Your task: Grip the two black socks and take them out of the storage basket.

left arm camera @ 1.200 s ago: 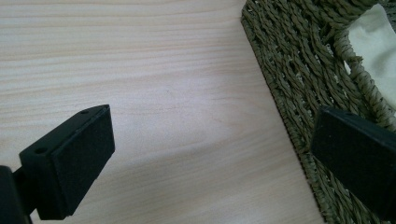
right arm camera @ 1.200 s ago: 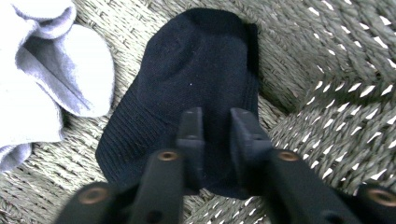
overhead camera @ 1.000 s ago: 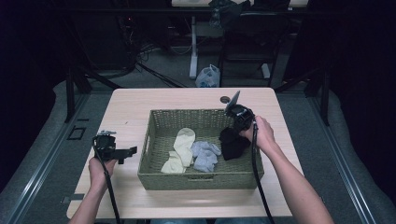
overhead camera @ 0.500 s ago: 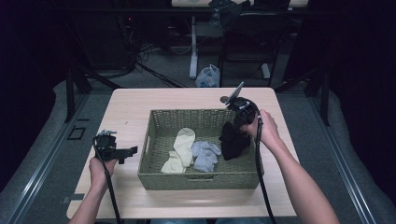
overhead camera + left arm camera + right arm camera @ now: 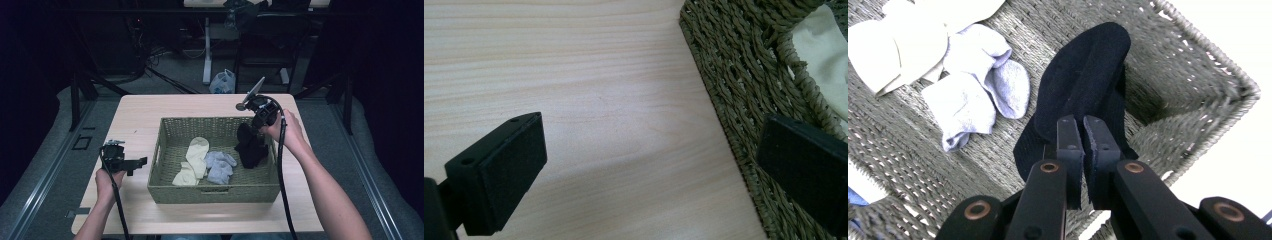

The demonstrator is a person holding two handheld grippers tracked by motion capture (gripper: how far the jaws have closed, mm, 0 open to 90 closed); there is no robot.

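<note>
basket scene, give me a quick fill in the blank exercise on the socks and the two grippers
1. The right gripper has its jaws shut on the ____ sock.
2. The pale blue socks and the cream socks lie inside the woven ____.
3. The left gripper has its jaws ____, with nothing between them.
4. The left gripper hovers over the table, just outside the basket wall, not ____ it.

Missing words: black; basket; open; touching
</note>
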